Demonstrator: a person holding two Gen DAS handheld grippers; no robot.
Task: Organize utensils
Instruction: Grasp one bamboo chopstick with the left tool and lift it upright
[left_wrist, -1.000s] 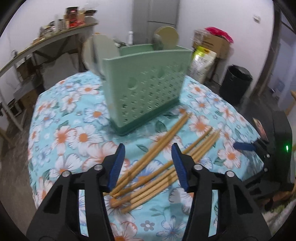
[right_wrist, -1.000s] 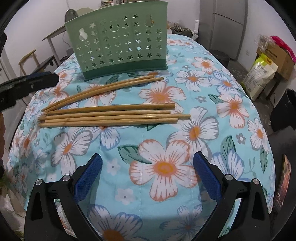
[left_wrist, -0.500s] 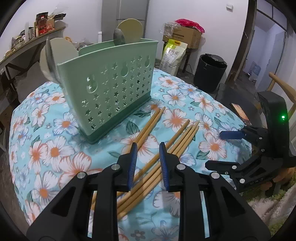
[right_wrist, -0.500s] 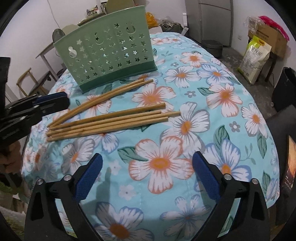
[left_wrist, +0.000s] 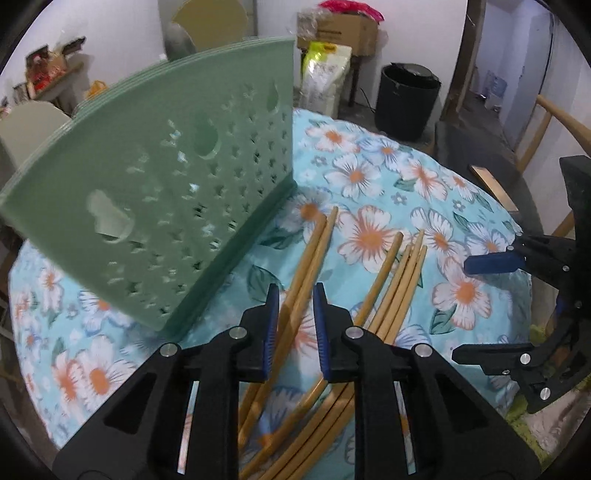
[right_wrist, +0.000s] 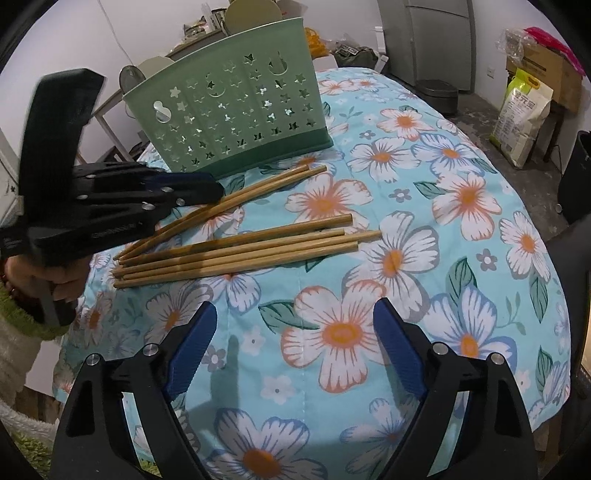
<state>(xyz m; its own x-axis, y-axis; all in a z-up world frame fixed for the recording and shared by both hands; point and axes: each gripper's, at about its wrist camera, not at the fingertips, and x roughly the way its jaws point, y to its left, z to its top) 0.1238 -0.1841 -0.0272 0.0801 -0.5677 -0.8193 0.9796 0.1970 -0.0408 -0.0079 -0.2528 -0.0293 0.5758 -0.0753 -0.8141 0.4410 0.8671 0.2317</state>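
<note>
A green perforated utensil holder (left_wrist: 166, 206) (right_wrist: 236, 110) stands on the flowered tablecloth (right_wrist: 461, 258), with spoon heads (right_wrist: 251, 11) rising from it. In front of it lie two wooden chopsticks (left_wrist: 314, 251) (right_wrist: 258, 188), and several more chopsticks (left_wrist: 399, 280) (right_wrist: 240, 251) lie beside them. My left gripper (left_wrist: 295, 325) (right_wrist: 218, 190) points down over the pair. Its jaws are closing with the pair between the blue pads, and the sticks still rest on the cloth. My right gripper (right_wrist: 291, 343) (left_wrist: 461, 310) hovers over bare cloth nearer the table edge, wide but closing slightly, with nothing between its fingers.
A person's hand (right_wrist: 55, 280) holds the left gripper at the table's left edge. Beyond the table stand a black bin (left_wrist: 406, 99), a yellow-green bag (left_wrist: 325, 74), cardboard boxes (right_wrist: 546, 66) and a wooden chair (left_wrist: 554, 122). A flat dark object (left_wrist: 491, 184) lies at the far table edge.
My left gripper has swung in towards the holder and come down over the two nearest chopsticks, and its jaws have narrowed around them. The right gripper's jaws have narrowed a little.
</note>
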